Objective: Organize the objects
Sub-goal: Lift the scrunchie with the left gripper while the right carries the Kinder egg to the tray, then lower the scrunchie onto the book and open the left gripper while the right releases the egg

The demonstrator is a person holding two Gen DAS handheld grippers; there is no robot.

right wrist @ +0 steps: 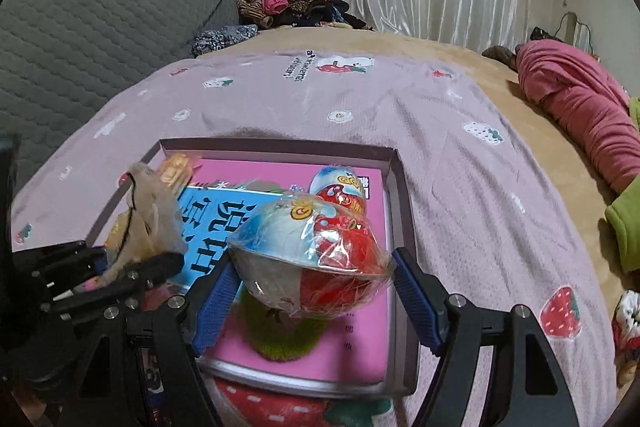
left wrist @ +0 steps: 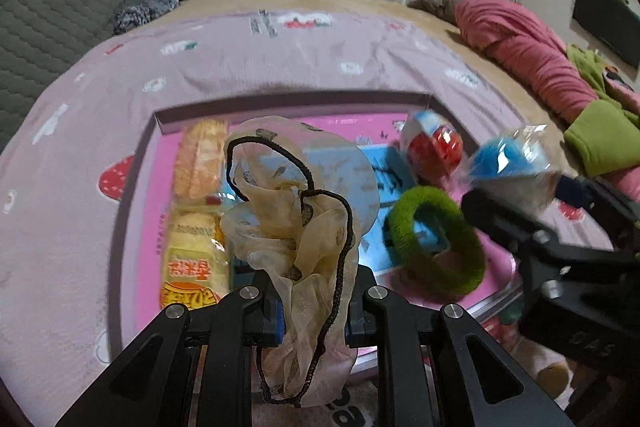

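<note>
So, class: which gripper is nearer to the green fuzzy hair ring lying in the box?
Right. The right gripper, holding a wrapped egg toy, hangs directly over the green ring. The left gripper, shut on a sheer scrunchie, is off to the ring's side.

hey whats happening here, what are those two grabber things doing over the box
A person is sorting small items into a shallow box with a pink liner, set on a bed. The left gripper is shut on a sheer beige hair scrunchie. The right gripper is clamped on a wrapped egg-shaped toy. Both are above the box. Already inside lie a second wrapped egg, a green fuzzy hair tie, snack packets and a blue booklet.
</note>
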